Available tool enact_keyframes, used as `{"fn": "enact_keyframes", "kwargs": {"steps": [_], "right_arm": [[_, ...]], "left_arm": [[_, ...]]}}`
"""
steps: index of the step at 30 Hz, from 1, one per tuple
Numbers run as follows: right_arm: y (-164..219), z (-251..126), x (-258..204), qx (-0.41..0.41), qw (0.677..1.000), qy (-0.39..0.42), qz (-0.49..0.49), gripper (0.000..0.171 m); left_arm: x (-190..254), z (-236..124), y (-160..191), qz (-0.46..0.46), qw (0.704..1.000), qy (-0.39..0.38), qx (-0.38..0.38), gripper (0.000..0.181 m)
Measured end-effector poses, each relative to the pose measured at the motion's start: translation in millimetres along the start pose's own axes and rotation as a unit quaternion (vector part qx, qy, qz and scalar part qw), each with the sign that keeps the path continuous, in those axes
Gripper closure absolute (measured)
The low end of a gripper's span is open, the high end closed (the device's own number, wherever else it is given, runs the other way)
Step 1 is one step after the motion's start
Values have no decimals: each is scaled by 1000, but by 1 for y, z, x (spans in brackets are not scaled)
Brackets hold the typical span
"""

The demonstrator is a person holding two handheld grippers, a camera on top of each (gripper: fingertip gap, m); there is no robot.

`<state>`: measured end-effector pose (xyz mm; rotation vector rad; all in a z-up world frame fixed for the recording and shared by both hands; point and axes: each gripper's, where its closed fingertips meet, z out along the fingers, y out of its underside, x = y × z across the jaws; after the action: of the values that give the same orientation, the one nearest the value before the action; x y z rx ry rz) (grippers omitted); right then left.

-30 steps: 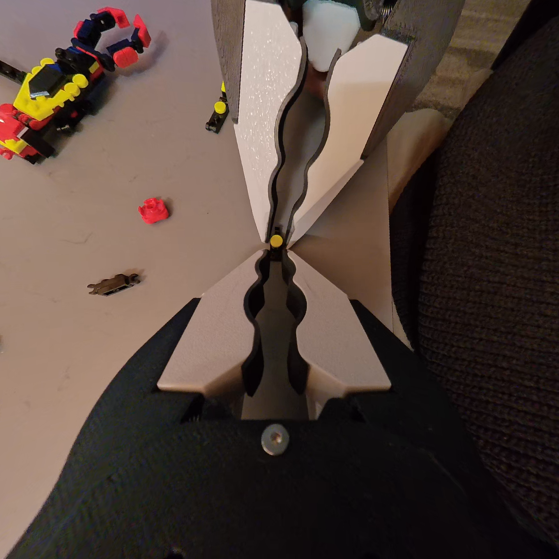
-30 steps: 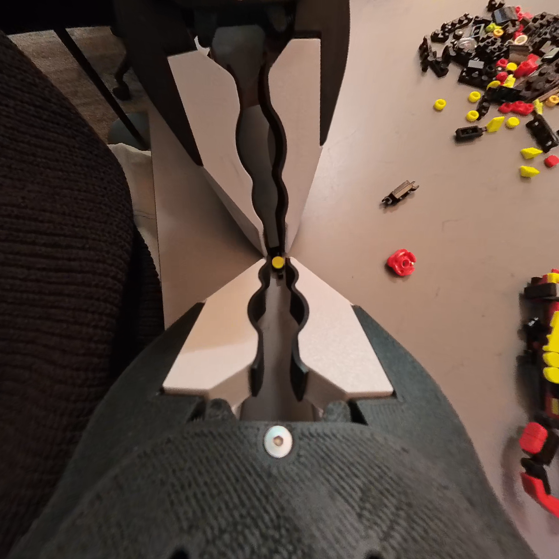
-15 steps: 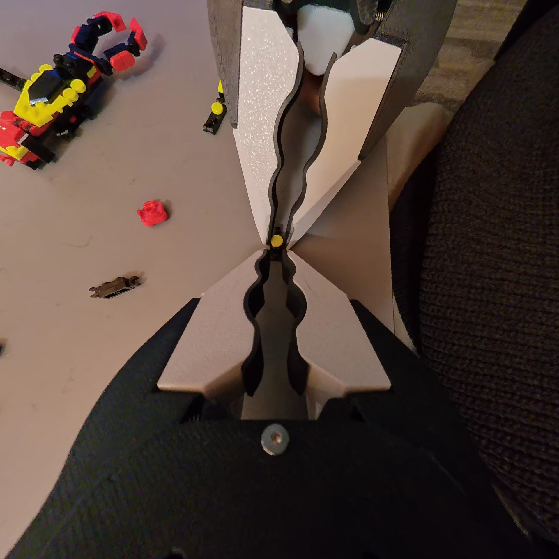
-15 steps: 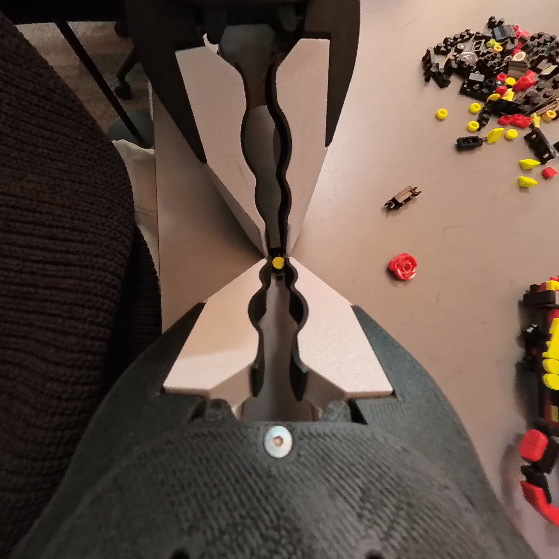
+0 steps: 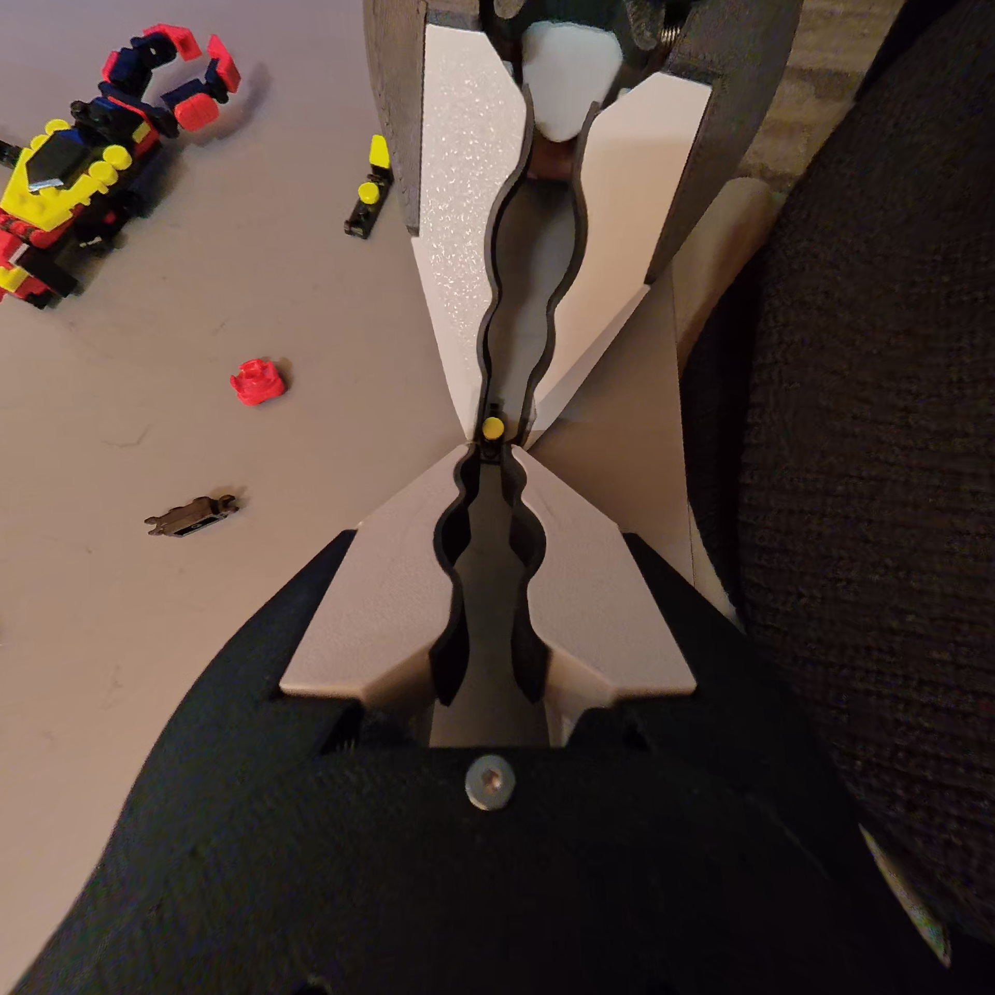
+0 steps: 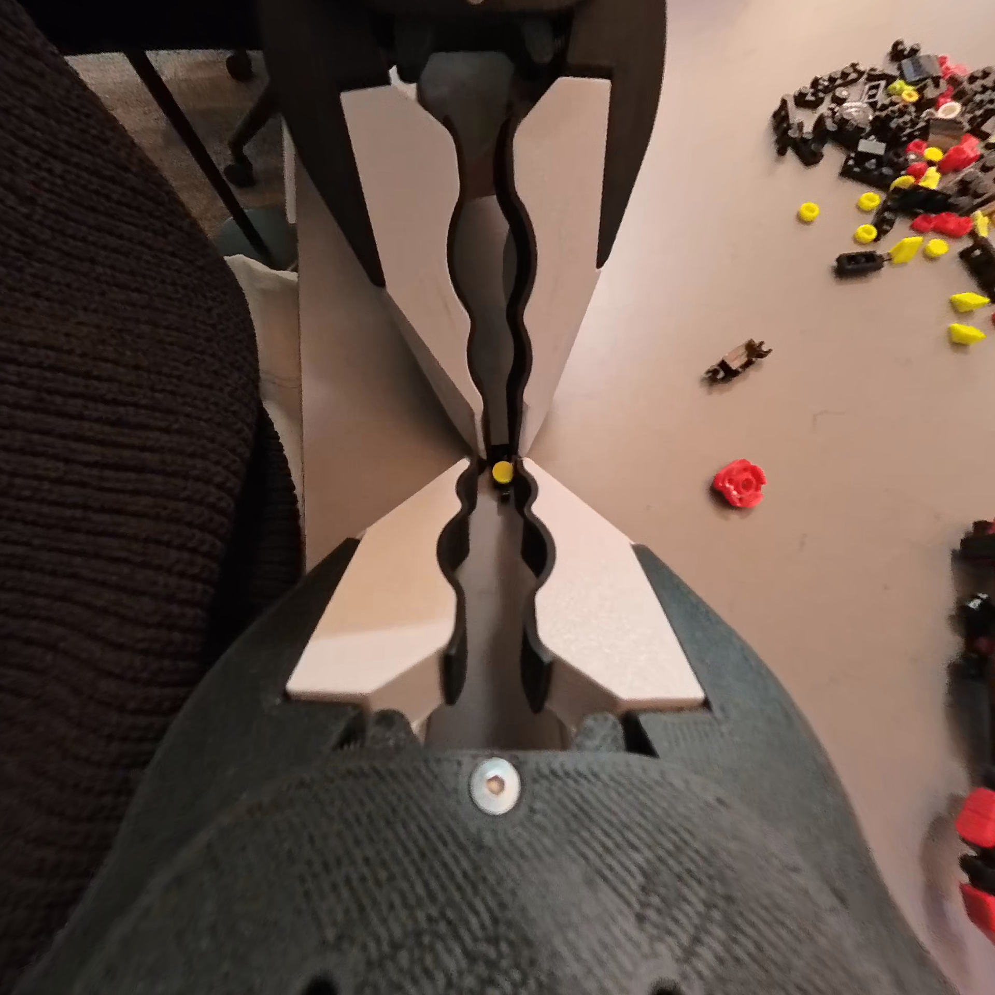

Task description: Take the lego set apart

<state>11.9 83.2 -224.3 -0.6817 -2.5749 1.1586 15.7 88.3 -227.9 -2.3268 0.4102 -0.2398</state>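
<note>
Both grippers, left gripper (image 5: 491,449) and right gripper (image 6: 500,474), pinch one small yellow-studded piece (image 5: 492,429) near the table (image 5: 161,619) edge; loose bricks (image 6: 915,161) lie apart, the model (image 5: 70,183) is largely intact.

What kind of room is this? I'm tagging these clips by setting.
Probably an office or workroom, though little shows. The work happens on a smooth beige tabletop; past its edge in the right wrist view stand the black castor legs of a rolling chair on grey carpeted floor.

Left gripper (image 5: 491,449) and right gripper (image 6: 498,474) tip to tip, both sets of fingers (image 5: 409,538) closed on one small piece
</note>
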Motion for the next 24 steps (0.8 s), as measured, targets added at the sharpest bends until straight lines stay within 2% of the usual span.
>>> {"fn": "enact_keyframes", "kwargs": {"steps": [8,24], "right_arm": [[-1,1,-10,0,1000,-17,-19,164],[-2,-2,-10,5,1000,-20,-23,164]], "left_arm": [[11,-3,4,16,999,38,-2,173],[11,-2,3,16,999,37,-2,173]]}}
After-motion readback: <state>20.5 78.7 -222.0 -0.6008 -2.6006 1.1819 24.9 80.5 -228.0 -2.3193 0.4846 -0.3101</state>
